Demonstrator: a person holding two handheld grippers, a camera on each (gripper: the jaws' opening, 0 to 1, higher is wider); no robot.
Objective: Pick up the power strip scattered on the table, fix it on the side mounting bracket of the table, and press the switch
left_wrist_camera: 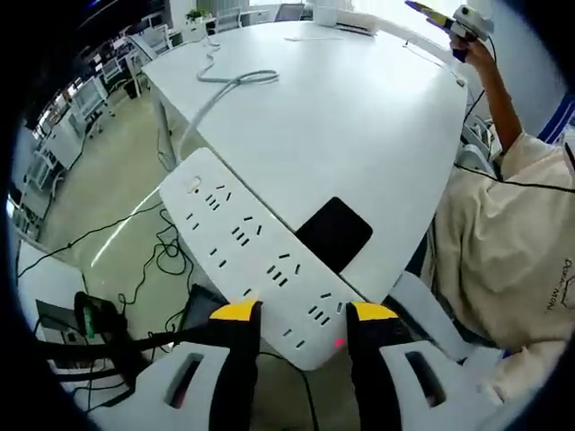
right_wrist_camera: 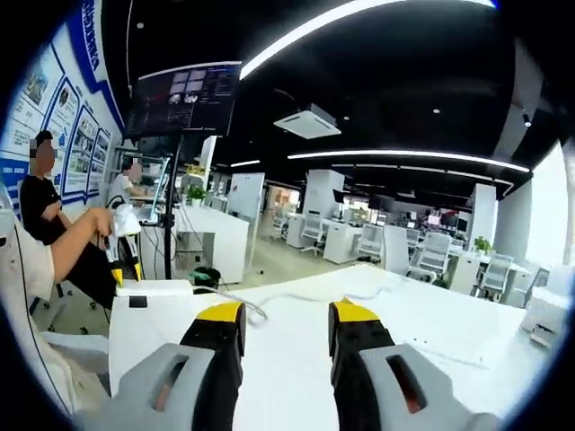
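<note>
- Currently the left gripper [left_wrist_camera: 304, 316] is clamping the near end of the power strip [left_wrist_camera: 254, 252], its long axis running away over the desk [left_wrist_camera: 359, 117] edge.
- The right gripper [right_wrist_camera: 286, 321] is hanging released, well apart from the strip.

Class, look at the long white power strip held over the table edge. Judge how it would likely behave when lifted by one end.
The power strip looks like rigid moulded plastic, so it probably stays straight rather than sagging. Being long and held near one end by the left gripper, it may lever downward. Its cable trails across the table and will likely drag.
</note>
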